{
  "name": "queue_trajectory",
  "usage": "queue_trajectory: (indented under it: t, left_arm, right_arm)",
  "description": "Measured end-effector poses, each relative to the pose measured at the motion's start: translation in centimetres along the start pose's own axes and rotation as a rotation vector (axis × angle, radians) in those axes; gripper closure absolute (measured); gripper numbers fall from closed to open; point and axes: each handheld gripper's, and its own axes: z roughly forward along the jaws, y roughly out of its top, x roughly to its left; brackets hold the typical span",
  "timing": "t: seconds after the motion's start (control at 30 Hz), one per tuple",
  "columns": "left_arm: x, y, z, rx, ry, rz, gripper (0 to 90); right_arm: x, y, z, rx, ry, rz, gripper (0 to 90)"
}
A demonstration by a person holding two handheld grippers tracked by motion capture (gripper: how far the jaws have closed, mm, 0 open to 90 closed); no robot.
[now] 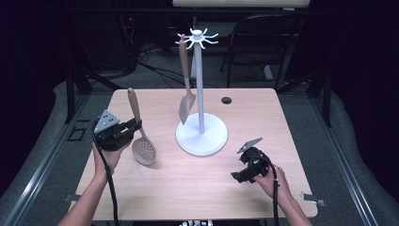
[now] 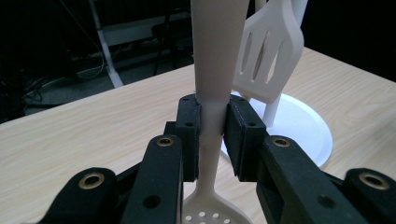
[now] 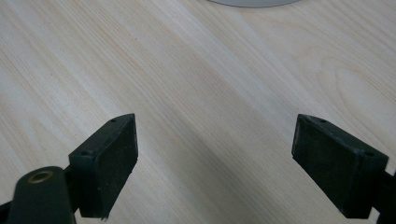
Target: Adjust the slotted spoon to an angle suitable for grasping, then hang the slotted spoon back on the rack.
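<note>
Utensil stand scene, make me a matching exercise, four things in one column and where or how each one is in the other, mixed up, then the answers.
Things:
1. skimmer spoon
2. slotted spatula
3. left tool
4. right tool

States:
A. hangs from a hook of the white stand
B. open, nothing between its jaws, over bare table
C. held by its handle, bowl end down by the tabletop
D. shut on a beige handle

Pairs: 1-C, 2-A, 3-D, 4-B
</note>
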Motion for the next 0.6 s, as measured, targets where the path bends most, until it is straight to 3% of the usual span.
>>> queue_trajectory:
  t: [0.6]
  left_arm:
    - [-1.8,1.4,0.4,-0.026,-0.040,0.040,76.1]
  right_arm:
    - [0.0,-0.1,0.0,0.009,-0.010,-0.005,13.9]
